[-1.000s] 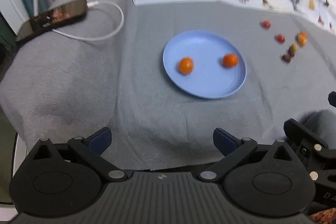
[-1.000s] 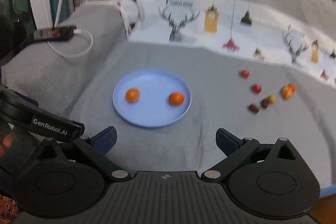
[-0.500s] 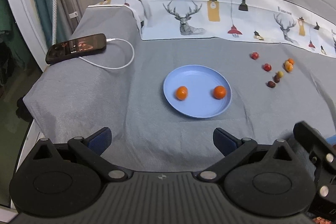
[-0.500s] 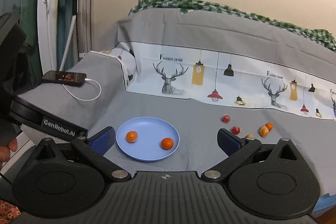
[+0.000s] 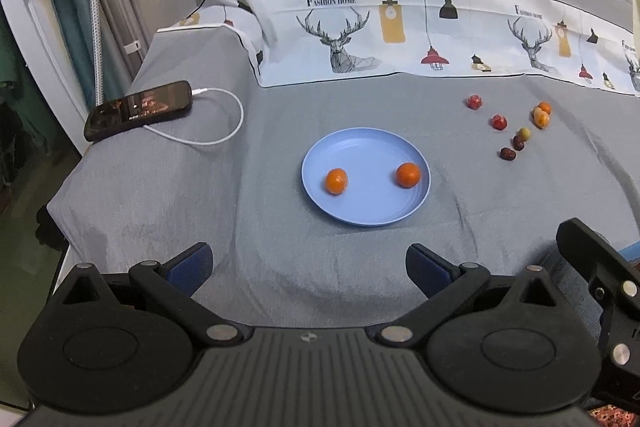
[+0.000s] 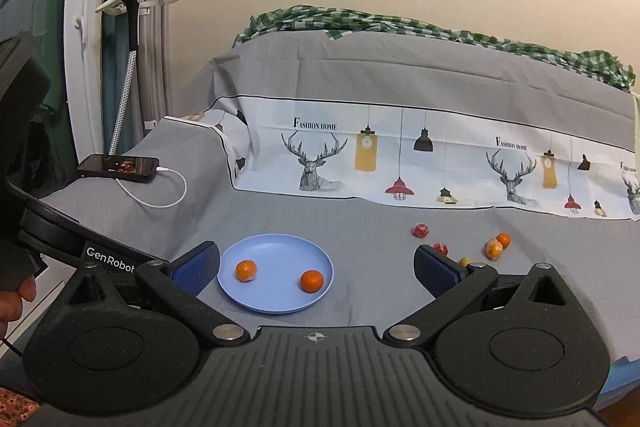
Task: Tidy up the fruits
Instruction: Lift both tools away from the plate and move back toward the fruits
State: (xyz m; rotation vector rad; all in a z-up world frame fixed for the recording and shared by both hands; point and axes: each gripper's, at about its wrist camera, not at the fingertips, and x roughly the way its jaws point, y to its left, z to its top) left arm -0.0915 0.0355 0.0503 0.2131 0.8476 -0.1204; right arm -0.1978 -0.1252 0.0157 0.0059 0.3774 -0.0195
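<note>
A light blue plate (image 5: 360, 149) (image 6: 276, 247) lies on the grey bedspread with two small oranges on it, one at its left (image 5: 336, 180) (image 6: 245, 269) and one at its right (image 5: 408, 174) (image 6: 311, 280). To the plate's right lie several small loose fruits: red ones (image 5: 474, 101) (image 6: 420, 230), orange ones (image 5: 541, 114) (image 6: 497, 245), and darker ones (image 5: 508, 153). My left gripper (image 5: 308, 265) hangs open near the front of the bed, well short of the plate. My right gripper (image 6: 316, 265) is also open and empty, held low before the plate.
A black phone (image 5: 138, 109) (image 6: 118, 167) with a white charging cable (image 5: 224, 135) lies on the raised left part of the bed. A printed deer-pattern cloth (image 5: 400, 39) runs along the back. The bed drops off at the left edge. A garment steamer (image 6: 130, 39) stands at the left.
Both grippers have pulled back and risen away from the plate, so the plate and fruits look smaller and more of the bed and wall shows. Both stay open.
</note>
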